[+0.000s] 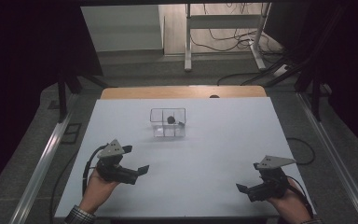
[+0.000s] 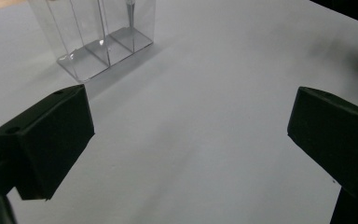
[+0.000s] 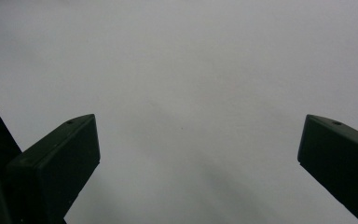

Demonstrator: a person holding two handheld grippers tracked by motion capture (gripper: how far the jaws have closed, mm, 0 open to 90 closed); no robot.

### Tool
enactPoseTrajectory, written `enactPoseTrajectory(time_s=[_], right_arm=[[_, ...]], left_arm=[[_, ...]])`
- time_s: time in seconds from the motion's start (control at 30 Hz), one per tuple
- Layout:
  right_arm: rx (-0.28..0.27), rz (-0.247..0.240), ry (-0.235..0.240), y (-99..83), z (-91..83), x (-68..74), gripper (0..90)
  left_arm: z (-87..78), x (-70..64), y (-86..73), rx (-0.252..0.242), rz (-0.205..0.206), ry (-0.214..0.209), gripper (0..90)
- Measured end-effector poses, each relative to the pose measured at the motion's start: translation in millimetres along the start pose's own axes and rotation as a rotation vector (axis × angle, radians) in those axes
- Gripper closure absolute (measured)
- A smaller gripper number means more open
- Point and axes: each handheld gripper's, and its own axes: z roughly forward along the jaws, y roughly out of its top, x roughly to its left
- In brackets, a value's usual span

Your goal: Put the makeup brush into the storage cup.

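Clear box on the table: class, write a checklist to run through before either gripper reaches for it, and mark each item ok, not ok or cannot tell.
1. Left gripper open and holding nothing: ok; its own view shows the jaws wide apart.
2. Right gripper open and holding nothing: ok.
3. Clear box upright on the table: ok.
4. Path from each gripper to the box free of other things: ok; bare table lies between.
5. What the dark thing in the box is: cannot tell, too small.
6. Which compartment holds the dark thing: cannot tell.
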Motion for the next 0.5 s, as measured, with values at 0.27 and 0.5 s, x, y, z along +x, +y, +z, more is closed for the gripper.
enactPoseTrajectory(time_s=[0.27,0.5], right_arm=[[0.001,0.000,-0.001,0.0,0.0,0.0,0.0],[0.002,0.002,0.000,-0.1,0.2,-0.1,0.0]], left_arm=[[-5.7,0.5,-5.8,-0.001,-0.009,0.015,0.8],[-9.0,1.0,-10.3,0.003,-0.014,0.023,0.8]])
